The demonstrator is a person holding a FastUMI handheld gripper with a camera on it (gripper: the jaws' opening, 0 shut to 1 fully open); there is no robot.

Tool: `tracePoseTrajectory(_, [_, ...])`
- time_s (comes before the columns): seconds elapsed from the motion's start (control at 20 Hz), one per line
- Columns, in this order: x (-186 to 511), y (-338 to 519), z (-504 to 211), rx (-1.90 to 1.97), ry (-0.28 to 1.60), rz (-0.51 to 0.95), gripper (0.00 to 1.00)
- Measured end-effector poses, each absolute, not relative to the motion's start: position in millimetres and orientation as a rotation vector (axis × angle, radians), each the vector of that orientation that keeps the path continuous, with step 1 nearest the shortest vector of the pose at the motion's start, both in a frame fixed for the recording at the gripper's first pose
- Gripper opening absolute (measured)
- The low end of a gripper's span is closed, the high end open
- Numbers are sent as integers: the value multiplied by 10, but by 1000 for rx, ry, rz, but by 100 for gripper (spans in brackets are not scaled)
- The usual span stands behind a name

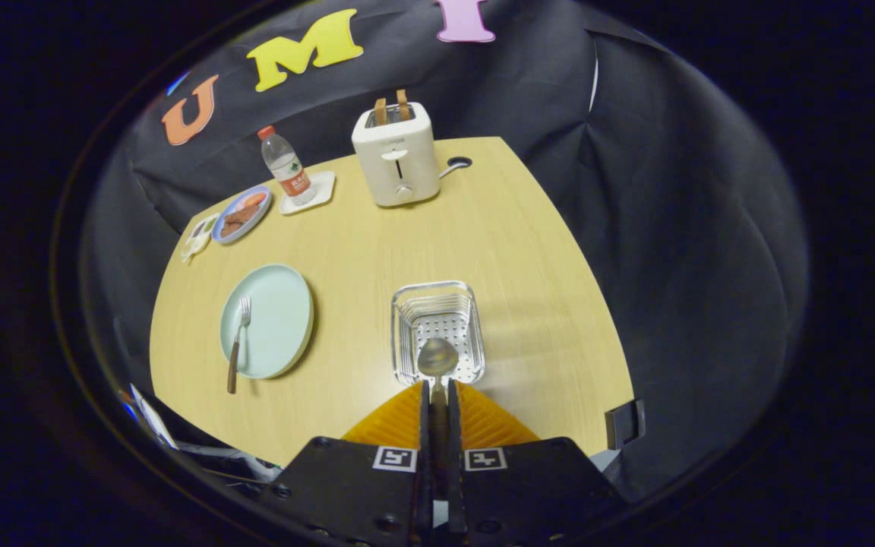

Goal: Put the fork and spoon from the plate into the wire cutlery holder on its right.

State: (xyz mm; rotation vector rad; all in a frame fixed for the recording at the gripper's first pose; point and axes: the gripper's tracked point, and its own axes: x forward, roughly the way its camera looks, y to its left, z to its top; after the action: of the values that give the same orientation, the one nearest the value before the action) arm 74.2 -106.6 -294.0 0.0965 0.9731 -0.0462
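From my gripper view, my hand-held gripper [437,395] is squeezed narrow, and both orange fingers press on the handle of the shiny metal spoon [437,358]. I hold it by the handle so the round bowl end sticks out in front, ready to go in first. The spoon's bowl hangs just ahead of my fingers, over the near edge of the silver wire cutlery holder [437,330]. I think the spoon is up in the air, not yet inside.

The holder sits on the light wooden counter [513,251], to the right of the round pale green plate [274,315]. The metal fork with the brown handle [238,343] lies on the plate's left side, its handle poking off the near rim. It is well apart from my fingers, so I must fetch it later.
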Motion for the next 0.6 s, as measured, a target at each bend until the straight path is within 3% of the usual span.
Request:
tracePoseTrajectory(0.2, [804,-1047,-2862,81,941,-41,7])
tracePoseTrajectory(0.4, [822,-895,-2844,81,918,-16,12])
tracePoseTrajectory(0.55, [847,-679,-2811,65,882,12,22])
tracePoseTrajectory(0.6, [871,-579,-2805,52,872,23,33])
